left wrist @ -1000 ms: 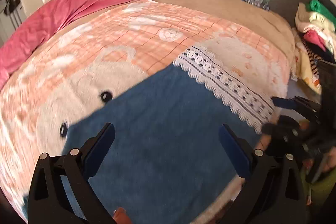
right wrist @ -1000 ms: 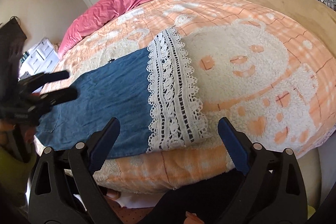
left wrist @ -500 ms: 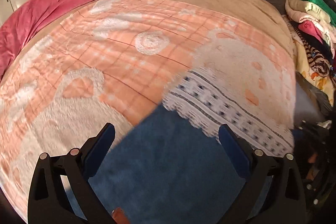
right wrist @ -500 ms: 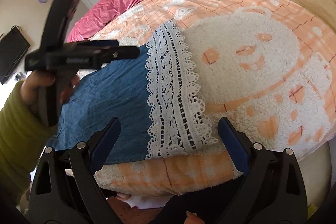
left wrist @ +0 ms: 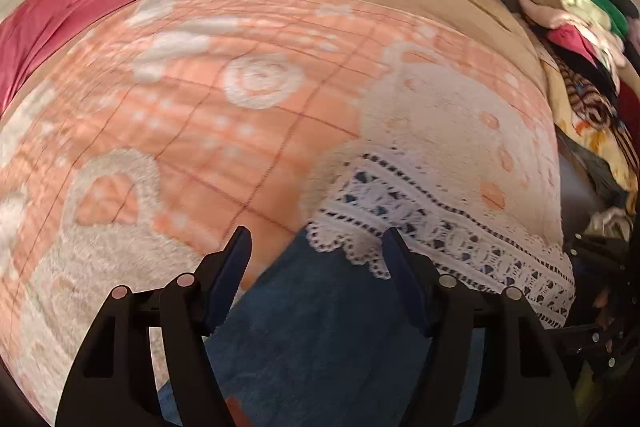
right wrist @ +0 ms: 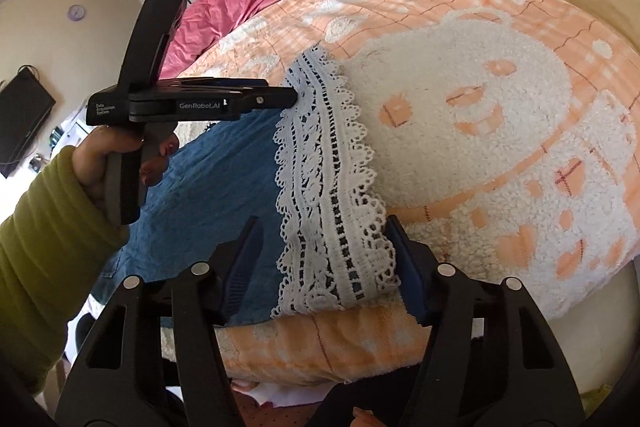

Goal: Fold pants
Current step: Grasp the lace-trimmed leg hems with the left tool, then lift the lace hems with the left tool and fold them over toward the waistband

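Pants of blue denim (right wrist: pixel 224 195), hemmed with a broad band of white crochet lace (right wrist: pixel 328 187), lie flat on the peach-and-white fleece blanket with the bear pattern (right wrist: pixel 500 115). That blanket serves as the landmark below. The pants sit near the blanket's front edge, lace end toward its middle.

Left side: the left gripper (left wrist: pixel 316 247), black with blue pads, is held by a hand (right wrist: pixel 120 155) in an olive-green sleeve (right wrist: pixel 44 227). It stands at the far corner of the lace band. Its jaws have just been closing and now stand at a middling width. The lace corner and denim edge lie between them. Whether the pads press the cloth yet I cannot tell.

Right side: the right gripper (right wrist: pixel 324 231) stands at the near corner of the lace, at the blanket's front edge. Its jaws have just been closing too, to a middling gap. The lace band lies between them; the right pad appears to touch its edge, the left pad stands clear.

Progress: no fold across the length is visible; the garment lies spread out. In my judgement the work is at an early stage, with both hem corners about to be pinched. Remaining: secure both corners, carry the lace end over toward the waist, then smooth and fold again as needed.
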The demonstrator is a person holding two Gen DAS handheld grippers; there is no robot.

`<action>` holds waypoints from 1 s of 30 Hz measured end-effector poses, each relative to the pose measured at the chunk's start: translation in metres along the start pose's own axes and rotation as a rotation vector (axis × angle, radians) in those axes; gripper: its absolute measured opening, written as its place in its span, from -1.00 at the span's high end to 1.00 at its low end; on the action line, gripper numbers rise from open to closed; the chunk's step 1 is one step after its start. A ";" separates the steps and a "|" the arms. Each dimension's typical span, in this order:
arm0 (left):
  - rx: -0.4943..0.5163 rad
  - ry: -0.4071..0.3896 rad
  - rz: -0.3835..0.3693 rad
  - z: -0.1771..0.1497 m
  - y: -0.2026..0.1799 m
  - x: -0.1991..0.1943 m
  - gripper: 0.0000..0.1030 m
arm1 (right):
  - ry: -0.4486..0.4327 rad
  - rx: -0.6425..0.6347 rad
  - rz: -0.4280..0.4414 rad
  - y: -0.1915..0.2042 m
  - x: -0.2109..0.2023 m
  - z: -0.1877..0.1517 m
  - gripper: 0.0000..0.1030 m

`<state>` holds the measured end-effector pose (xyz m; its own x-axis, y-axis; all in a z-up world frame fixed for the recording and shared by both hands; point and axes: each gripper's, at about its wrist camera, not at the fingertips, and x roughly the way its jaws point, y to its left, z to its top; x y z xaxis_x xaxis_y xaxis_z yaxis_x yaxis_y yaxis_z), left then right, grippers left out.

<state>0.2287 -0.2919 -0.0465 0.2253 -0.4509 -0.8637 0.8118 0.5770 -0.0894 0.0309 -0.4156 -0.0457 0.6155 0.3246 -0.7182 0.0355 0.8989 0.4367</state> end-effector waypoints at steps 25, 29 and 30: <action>-0.153 -0.120 -0.190 -0.024 0.015 -0.054 0.66 | -0.073 -0.107 0.131 0.055 -0.016 0.005 0.58; -0.200 -0.202 -0.183 -0.052 0.028 -0.098 0.66 | -0.079 -0.192 0.190 0.094 -0.021 0.006 0.58; -0.212 -0.221 -0.175 -0.063 0.035 -0.111 0.66 | -0.077 -0.216 0.205 0.104 -0.021 0.005 0.58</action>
<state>0.1984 -0.1794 0.0149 0.2229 -0.6787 -0.6998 0.7237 0.5962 -0.3476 0.0258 -0.3303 0.0182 0.6504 0.4895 -0.5808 -0.2585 0.8616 0.4368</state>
